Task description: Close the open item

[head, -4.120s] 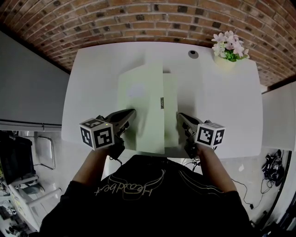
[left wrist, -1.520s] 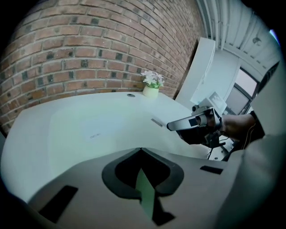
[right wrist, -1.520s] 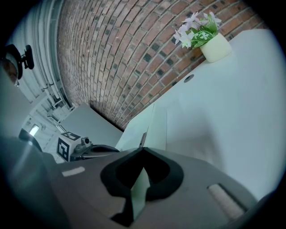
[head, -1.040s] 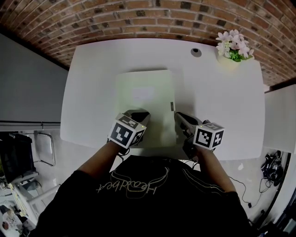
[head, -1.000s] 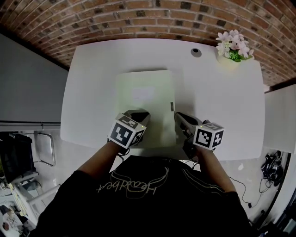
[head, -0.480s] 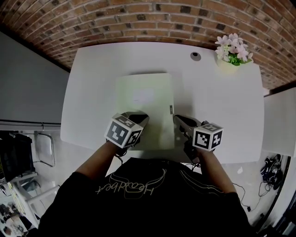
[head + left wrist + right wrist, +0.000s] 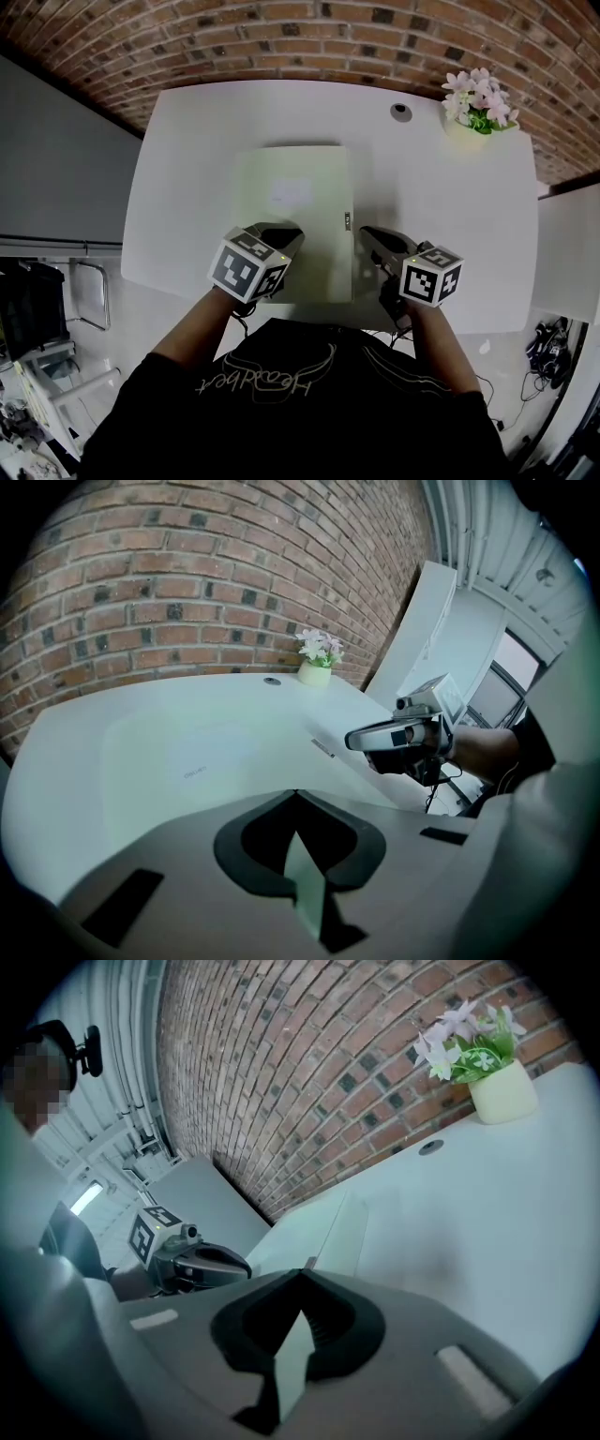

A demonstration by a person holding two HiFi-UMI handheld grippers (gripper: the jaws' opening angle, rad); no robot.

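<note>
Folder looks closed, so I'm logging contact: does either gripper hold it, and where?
Nothing is held. The left gripper and right gripper are shut and empty; the folder lies closed on the table.

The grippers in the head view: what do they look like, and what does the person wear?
Both the left gripper and the right gripper have grey tapered tongs and a white cube with black square markers. The person wears a black top with pale lettering.

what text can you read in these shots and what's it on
Shirt: upside-down script, roughly "Headbet", not certain.
Folder cover: faint small print, too blurred to read.
Folder's edge tag: too small to read.
Left cube, right cube: square markers, no words.
</note>
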